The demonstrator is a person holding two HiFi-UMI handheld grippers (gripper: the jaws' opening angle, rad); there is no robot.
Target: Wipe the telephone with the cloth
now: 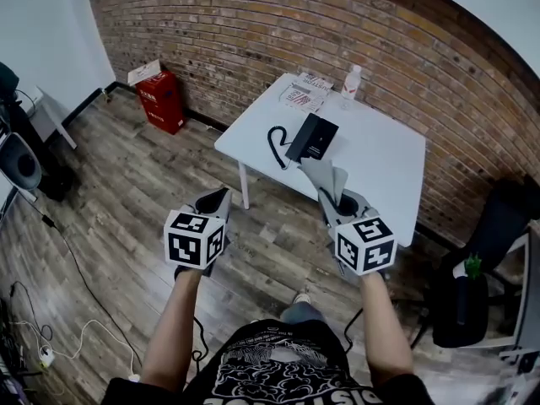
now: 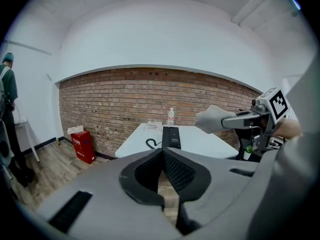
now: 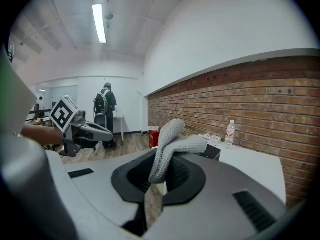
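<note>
- Telephone (image 1: 312, 137), black and flat, with a coiled cord (image 1: 276, 145): where is it found?
- It is seen lying on the white worktop (image 1: 384, 163) by the brick wall, well ahead of both grippers, near a stack of printed papers (image 1: 305, 92) and a clear plastic bottle (image 1: 352, 82). It is not yet touched.
- How is the grey knitted cloth (image 3: 172, 144) held?
- It is clamped in the right gripper (image 3: 161, 170), with a fold left standing above the jaws and drooping forward. The left gripper (image 2: 162, 156) is clenched on nothing.
- What is called for in the approach?
- The right gripper is probably best carried over the worktop and lowered until the loose fold, not the jaws, is pressed on the telephone. Strokes are best drawn along its length. The body may be pushed about, so it could be steadied with the left gripper, and the cord should be avoided.
</note>
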